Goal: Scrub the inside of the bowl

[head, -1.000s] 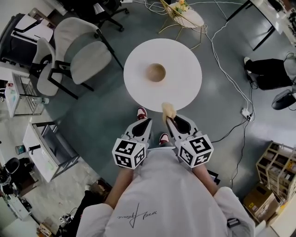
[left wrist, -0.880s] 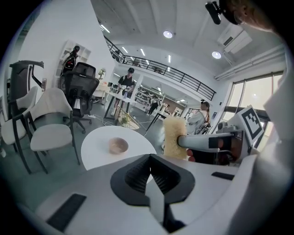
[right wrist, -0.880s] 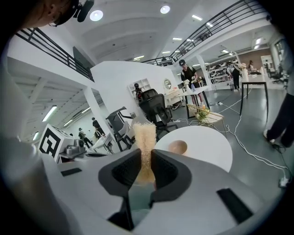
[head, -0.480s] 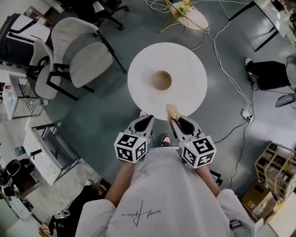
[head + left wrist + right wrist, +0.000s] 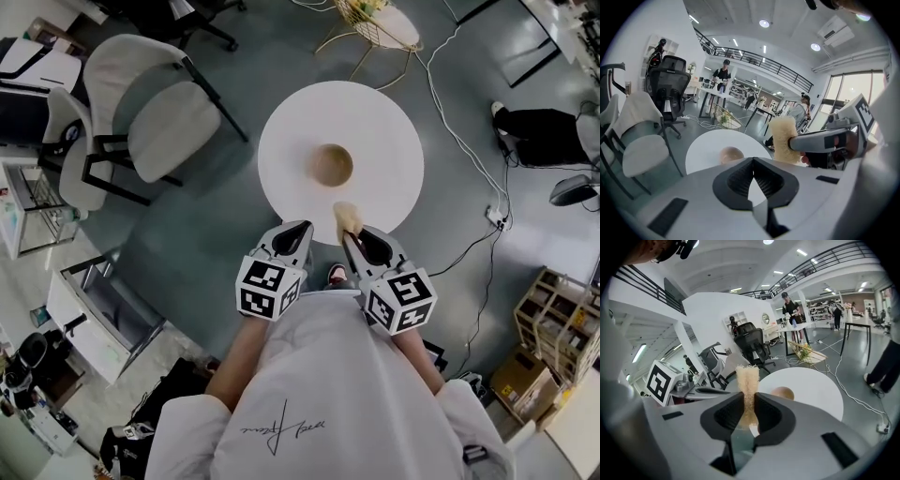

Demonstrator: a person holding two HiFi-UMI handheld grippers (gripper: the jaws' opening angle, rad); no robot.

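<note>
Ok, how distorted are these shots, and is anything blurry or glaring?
Head view: evenly lit, white table bright, bowl clear. Left gripper view: strong fisheye, dark corners, ceiling lights glaring. Right gripper view: same fisheye; scrubber sharp in the right claw.

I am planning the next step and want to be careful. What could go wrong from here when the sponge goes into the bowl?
The bowl stands loose in the middle of the table, and the left gripper is shut and empty, so scrubbing may push the bowl away. The right gripper holds the sponge with much of it sticking out past the jaws; it may bend or slip out.
</note>
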